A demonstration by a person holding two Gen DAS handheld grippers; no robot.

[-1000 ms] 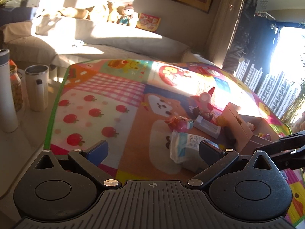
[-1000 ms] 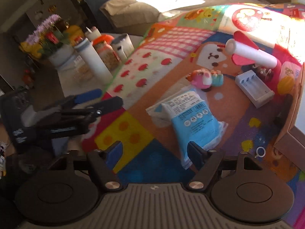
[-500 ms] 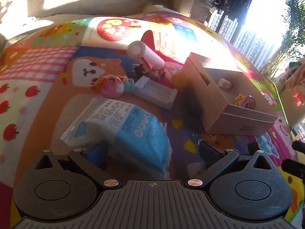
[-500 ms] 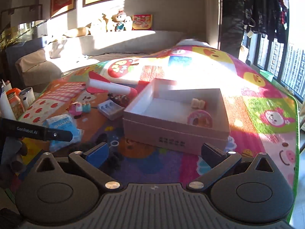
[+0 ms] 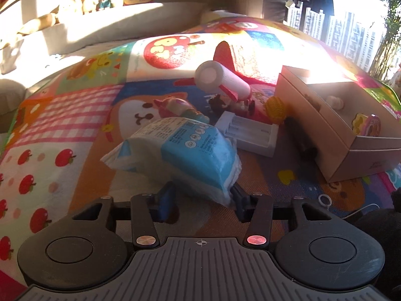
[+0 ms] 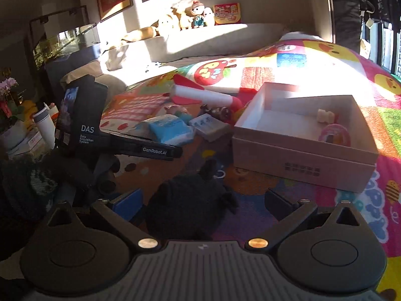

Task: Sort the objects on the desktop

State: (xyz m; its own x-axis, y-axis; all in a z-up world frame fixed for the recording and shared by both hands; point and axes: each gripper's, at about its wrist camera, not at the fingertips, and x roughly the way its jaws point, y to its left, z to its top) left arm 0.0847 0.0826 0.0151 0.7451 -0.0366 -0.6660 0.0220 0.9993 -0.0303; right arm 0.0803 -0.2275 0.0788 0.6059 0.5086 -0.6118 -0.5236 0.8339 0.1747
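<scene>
My left gripper (image 5: 203, 198) is shut on the near end of a blue and white tissue pack (image 5: 185, 155), which tilts up off the colourful mat. It also shows in the right wrist view (image 6: 170, 128). My right gripper (image 6: 203, 200) is open around a black fuzzy object (image 6: 190, 205) lying on the mat. An open cardboard box (image 6: 300, 155) stands to the right and holds a pink donut toy (image 6: 334, 135) and a small white piece (image 6: 325, 115).
On the mat behind the pack lie a pink toy figure (image 5: 175, 107), a white battery holder (image 5: 250, 133), a foam plane (image 5: 225, 80), a yellow ball (image 5: 275, 107) and a small ring (image 5: 324, 200). Bottles (image 6: 45, 125) stand at far left; a sofa is behind.
My left gripper has closed on the tissue pack and lifted its near end. My right gripper has lowered toward the mat, with the black object now between its fingers.
</scene>
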